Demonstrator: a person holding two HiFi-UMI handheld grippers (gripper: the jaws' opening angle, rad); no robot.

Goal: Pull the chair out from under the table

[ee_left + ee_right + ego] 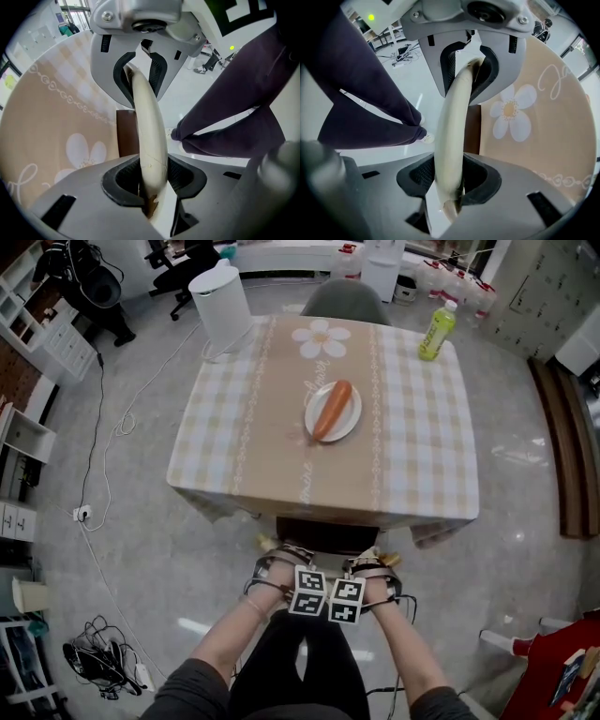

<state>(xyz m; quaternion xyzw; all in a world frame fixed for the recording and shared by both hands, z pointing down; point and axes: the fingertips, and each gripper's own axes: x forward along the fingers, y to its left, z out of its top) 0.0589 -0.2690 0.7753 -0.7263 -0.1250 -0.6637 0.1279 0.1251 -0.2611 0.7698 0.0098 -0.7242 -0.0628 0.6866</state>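
The chair (323, 534) stands tucked under the near edge of the table (234, 437), with its dark seat just showing below the checked cloth. Its cream, curved back rim (151, 145) runs between both pairs of jaws. My left gripper (279, 564) points down and is shut on the left part of that rim. My right gripper (377, 568) is shut on the right part of the rim (451, 140). In both gripper views the black pads (180, 174) press against the rim from either side. The marker cubes sit side by side between my forearms.
On the table lie a white plate (349, 424) with a carrot (330, 409) and, at the far right corner, a green bottle (436, 331). Another chair (344, 299) stands at the far side, with a white bin (221, 304) beside it. Cables (101, 652) lie on the floor to the left. My legs stand right behind the chair.
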